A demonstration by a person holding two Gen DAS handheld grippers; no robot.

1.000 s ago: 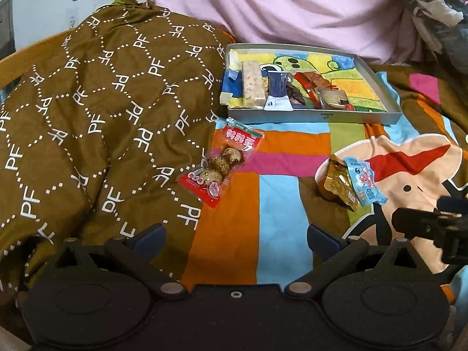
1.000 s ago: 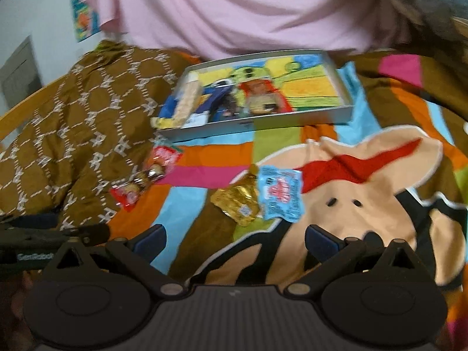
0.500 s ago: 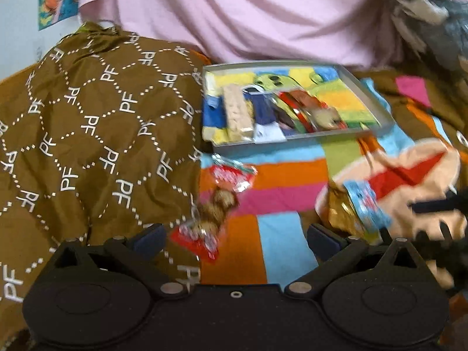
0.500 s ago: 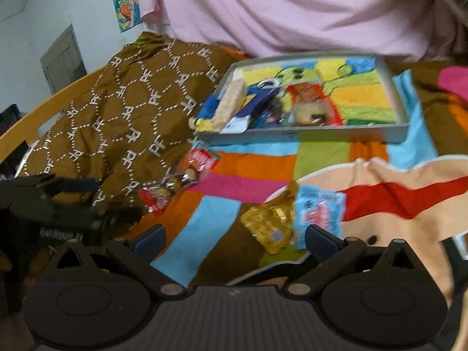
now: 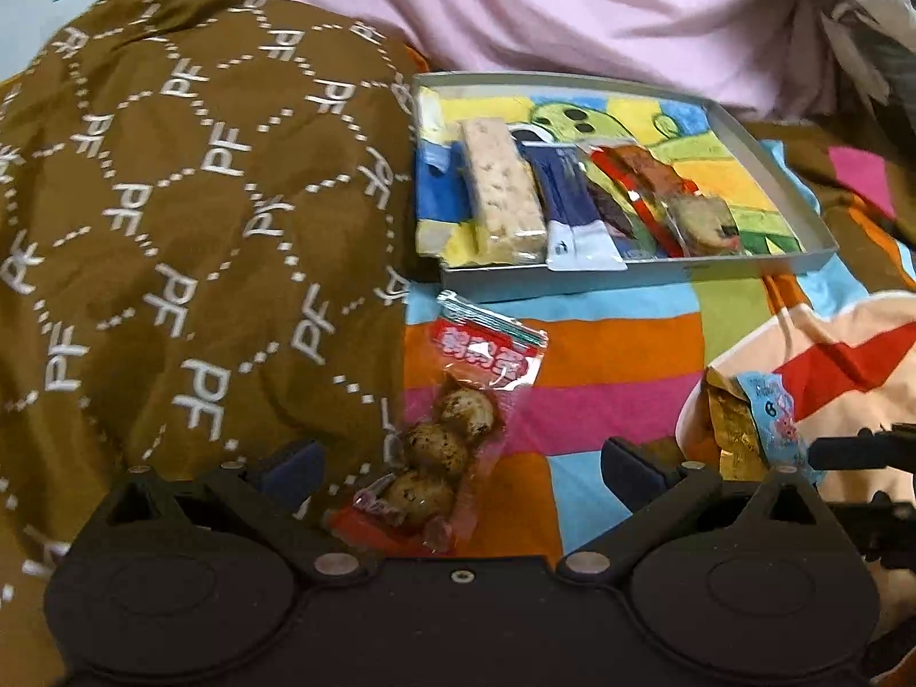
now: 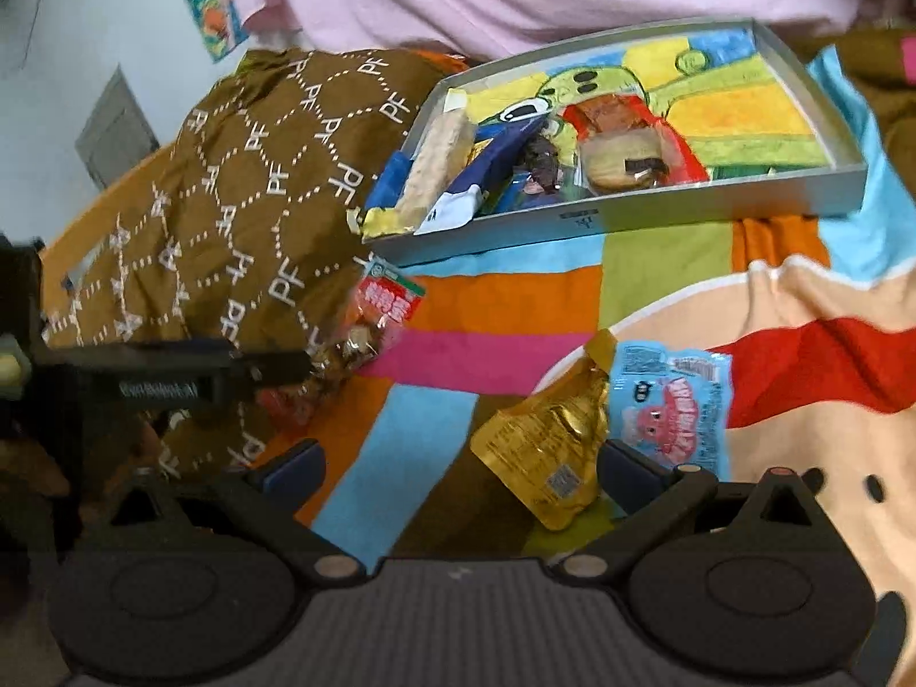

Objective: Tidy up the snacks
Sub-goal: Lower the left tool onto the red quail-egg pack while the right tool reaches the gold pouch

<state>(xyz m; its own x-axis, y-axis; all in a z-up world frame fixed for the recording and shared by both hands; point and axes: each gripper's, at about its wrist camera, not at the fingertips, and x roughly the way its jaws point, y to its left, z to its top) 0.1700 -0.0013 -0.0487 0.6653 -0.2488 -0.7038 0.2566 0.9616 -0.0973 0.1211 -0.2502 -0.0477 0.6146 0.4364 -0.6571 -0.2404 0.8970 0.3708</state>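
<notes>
A red packet of speckled eggs (image 5: 452, 435) lies on the striped bedspread, its near end between the fingers of my left gripper (image 5: 458, 466), which is open and not touching it. A gold pouch (image 6: 549, 452) and a light blue candy packet (image 6: 670, 401) lie side by side just ahead of my open right gripper (image 6: 464, 466), the pouch beside its right finger. A grey tray (image 5: 630, 280) farther back holds several snacks along its left half. From the right wrist view, the left gripper (image 6: 286, 369) reaches in toward the red packet (image 6: 383, 309).
A brown patterned quilt (image 5: 172, 200) is heaped on the left, right against the red packet and the tray (image 6: 630, 217). A pink sheet (image 5: 544, 6) hangs behind the tray. The right gripper (image 5: 824, 452) shows at the right edge of the left wrist view.
Both grippers have moved forward and lower toward the loose snacks. The red packet now sits between the left fingers, and the gold pouch lies close to the right gripper.
</notes>
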